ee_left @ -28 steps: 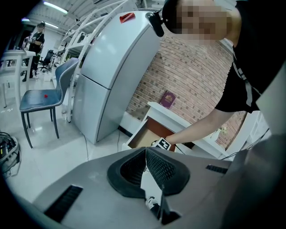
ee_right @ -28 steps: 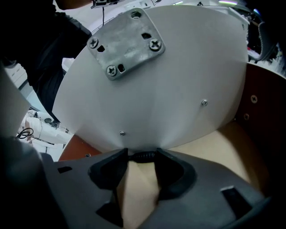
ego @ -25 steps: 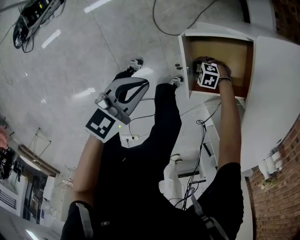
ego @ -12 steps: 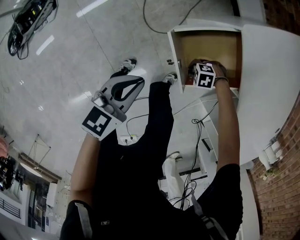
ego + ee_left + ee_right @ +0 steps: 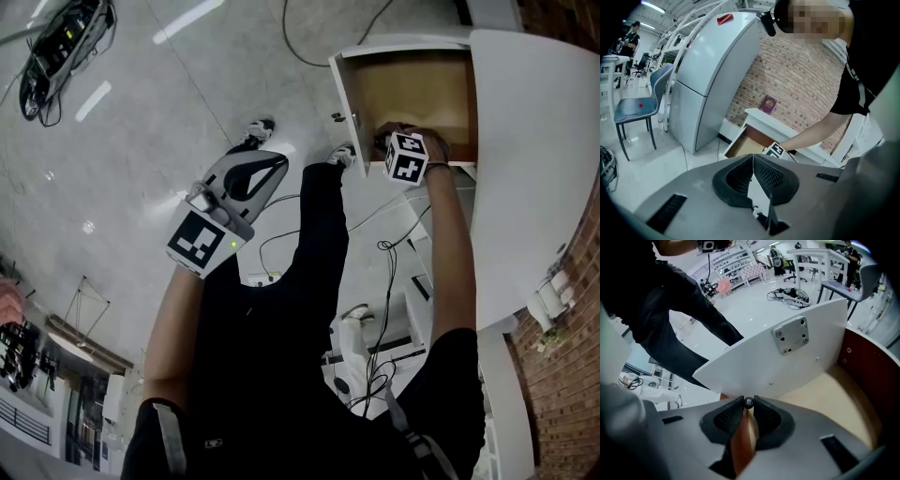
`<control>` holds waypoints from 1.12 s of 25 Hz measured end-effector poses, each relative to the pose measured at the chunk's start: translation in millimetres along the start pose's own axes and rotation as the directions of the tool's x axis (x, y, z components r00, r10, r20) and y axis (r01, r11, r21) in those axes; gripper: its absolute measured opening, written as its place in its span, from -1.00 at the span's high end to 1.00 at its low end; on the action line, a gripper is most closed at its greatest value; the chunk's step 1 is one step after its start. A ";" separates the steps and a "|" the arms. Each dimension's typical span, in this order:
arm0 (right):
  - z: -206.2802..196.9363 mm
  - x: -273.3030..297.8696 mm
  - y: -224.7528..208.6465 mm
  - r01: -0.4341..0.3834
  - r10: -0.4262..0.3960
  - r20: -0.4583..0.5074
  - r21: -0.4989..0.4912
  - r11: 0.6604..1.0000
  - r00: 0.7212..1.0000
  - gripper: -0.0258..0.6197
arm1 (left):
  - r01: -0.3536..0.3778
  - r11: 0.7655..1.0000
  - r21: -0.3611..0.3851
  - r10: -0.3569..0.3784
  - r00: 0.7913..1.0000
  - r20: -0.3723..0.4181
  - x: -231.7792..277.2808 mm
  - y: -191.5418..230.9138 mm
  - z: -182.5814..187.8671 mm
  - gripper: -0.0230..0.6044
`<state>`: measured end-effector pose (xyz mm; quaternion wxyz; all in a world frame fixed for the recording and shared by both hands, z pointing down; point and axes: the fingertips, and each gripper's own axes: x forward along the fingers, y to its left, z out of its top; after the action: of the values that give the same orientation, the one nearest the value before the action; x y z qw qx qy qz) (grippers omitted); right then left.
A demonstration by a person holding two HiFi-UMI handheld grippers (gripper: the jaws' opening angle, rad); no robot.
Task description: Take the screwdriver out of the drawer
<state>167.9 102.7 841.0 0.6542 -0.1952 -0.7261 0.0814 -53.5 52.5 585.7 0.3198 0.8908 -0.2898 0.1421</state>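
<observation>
The screwdriver (image 5: 742, 442) has a reddish-brown handle and a dark metal end, and it runs between my right gripper's (image 5: 748, 402) jaws. Those jaws are closing, and their pads press on the handle. This gripper points steeply down over the open wooden drawer (image 5: 412, 89), just inside its white front panel (image 5: 787, 357). In the head view the hand and marker cube (image 5: 407, 157) hide its jaws. My left gripper (image 5: 281, 165) hangs over the floor, well left of the drawer, shut with nothing in it (image 5: 753, 157).
The white cabinet top (image 5: 534, 141) runs along the right of the drawer. Cables (image 5: 394, 262) lie on the glossy floor below it. In the left gripper view a grey fridge (image 5: 712, 70) and a blue chair (image 5: 635, 101) stand left of the drawer, before a brick wall.
My right hand with its marker cube has risen a little at the drawer's front end. The left gripper has stayed about where it was.
</observation>
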 end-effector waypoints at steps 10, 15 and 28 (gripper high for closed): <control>3.9 -43.2 -2.4 0.194 -0.198 0.044 0.072 0.978 0.979 0.55 | 0.043 0.998 0.053 -0.043 0.999 -0.009 -3.2 -29.4 21.4 0.87; 11.4 -77.5 6.3 0.266 -0.274 0.058 0.120 0.956 0.960 0.55 | 0.078 0.993 0.087 -0.078 0.997 0.001 -5.6 -44.3 45.5 0.87; 33.1 -191.9 71.1 0.464 -0.536 0.131 0.361 0.809 0.834 0.55 | 0.211 0.951 0.228 -0.200 0.977 -0.068 -13.1 -95.9 99.4 0.87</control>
<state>161.0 97.1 633.8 0.5878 0.1212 -0.7988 0.0414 1.1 53.4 458.1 0.2320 0.9442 -0.1697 0.1606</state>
